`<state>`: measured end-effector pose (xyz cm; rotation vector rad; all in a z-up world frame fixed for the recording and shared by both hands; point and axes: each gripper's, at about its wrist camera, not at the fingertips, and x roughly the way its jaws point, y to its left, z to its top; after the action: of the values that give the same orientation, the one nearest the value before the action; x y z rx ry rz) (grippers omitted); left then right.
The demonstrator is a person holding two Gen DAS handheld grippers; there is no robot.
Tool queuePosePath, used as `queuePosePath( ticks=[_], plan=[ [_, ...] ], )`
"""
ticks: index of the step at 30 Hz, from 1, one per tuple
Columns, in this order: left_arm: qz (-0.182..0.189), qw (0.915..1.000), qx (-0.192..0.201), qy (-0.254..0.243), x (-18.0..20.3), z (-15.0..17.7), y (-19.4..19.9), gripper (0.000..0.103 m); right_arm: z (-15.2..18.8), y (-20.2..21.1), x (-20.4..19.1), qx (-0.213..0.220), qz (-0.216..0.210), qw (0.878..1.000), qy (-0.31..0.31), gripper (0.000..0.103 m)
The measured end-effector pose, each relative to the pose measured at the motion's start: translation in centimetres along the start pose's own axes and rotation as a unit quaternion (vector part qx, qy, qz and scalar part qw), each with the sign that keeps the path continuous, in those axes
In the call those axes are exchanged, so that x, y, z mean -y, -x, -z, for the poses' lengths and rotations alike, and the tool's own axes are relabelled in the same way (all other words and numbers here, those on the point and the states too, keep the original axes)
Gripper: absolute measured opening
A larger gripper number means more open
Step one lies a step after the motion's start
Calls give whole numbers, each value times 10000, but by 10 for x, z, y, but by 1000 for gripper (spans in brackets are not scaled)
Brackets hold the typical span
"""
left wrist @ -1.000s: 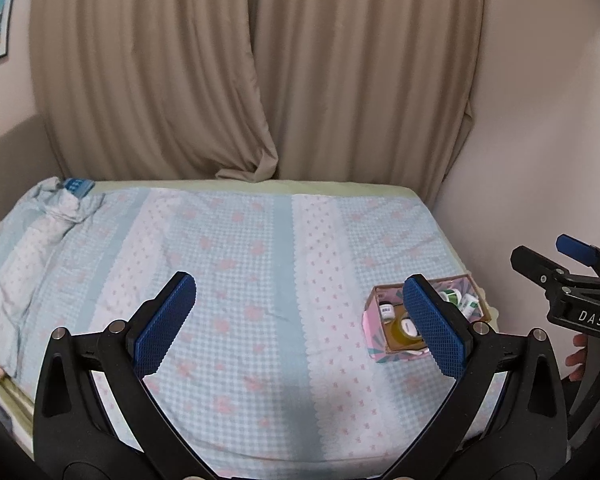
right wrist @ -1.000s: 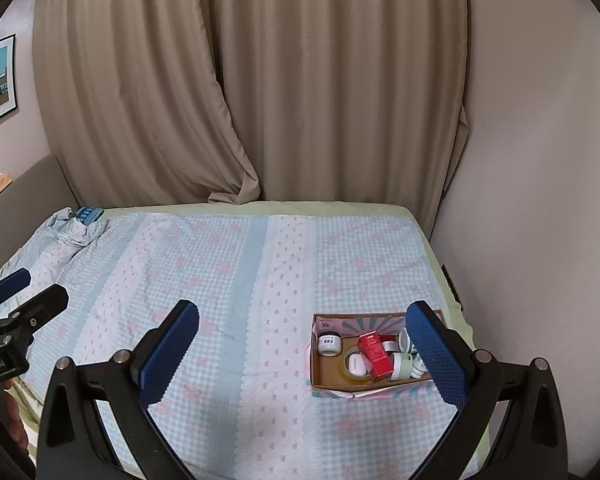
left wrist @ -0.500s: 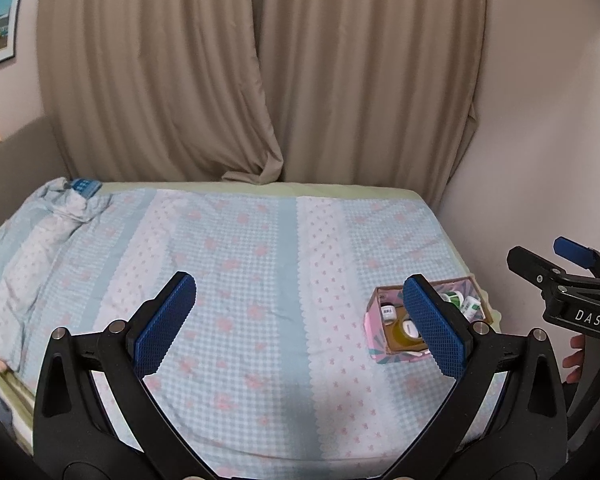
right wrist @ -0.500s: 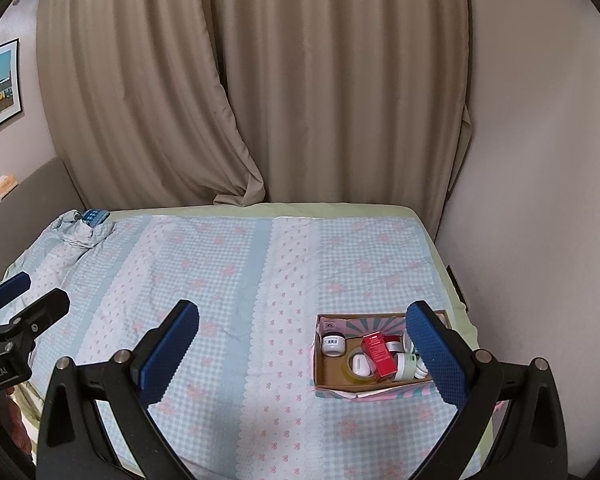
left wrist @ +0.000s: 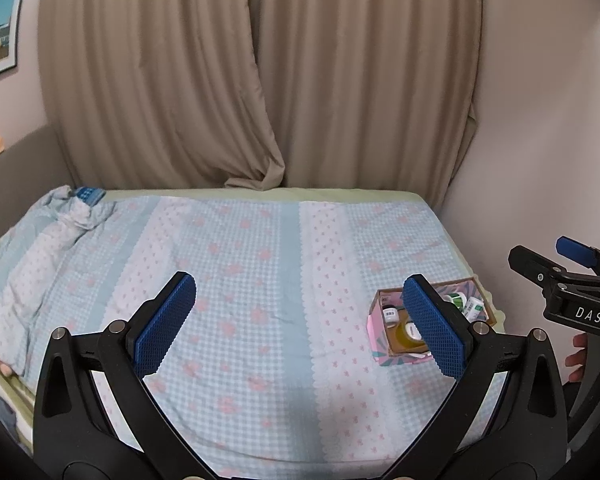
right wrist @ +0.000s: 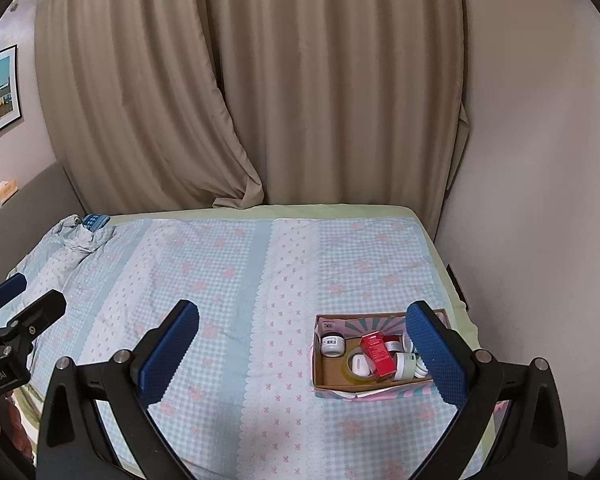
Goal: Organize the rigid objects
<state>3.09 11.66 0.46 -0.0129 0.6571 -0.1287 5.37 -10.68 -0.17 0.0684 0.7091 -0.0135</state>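
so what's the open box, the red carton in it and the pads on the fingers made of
The open brown box with pink printed sides looks like cardboard: matte brown inside, thin folded walls. The small red carton seems to be printed paperboard, with sharp edges and a slight sheen. The blue pads on the fingers look like rubber or soft plastic, going by their matte, finely dotted grip texture; which one is unclear.

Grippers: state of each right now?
Left gripper: open, holding nothing, above the bed.
Right gripper: open, holding nothing, above the bed.

left wrist: high over bed (left wrist: 260, 280), facing curtains (left wrist: 260, 80) | right wrist: alongside, same heading | shared: box (right wrist: 320, 376)
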Motion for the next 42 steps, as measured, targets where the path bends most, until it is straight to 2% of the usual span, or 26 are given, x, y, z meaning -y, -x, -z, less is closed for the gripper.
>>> queuePosePath(
  ticks=[33, 39, 42],
  plan=[
    [-64, 9999, 43, -94, 4, -4, 1, 103, -2, 3, 5, 59, 107, 9999, -72, 103],
    [-324, 9993, 92, -168, 8, -2, 1, 103, -2, 4, 4, 82, 116, 9999, -59, 103],
    [-338, 9992, 188, -124, 8, -3, 2, 103, -3, 3, 4, 82, 133, 9999, -59, 103]
  ],
)
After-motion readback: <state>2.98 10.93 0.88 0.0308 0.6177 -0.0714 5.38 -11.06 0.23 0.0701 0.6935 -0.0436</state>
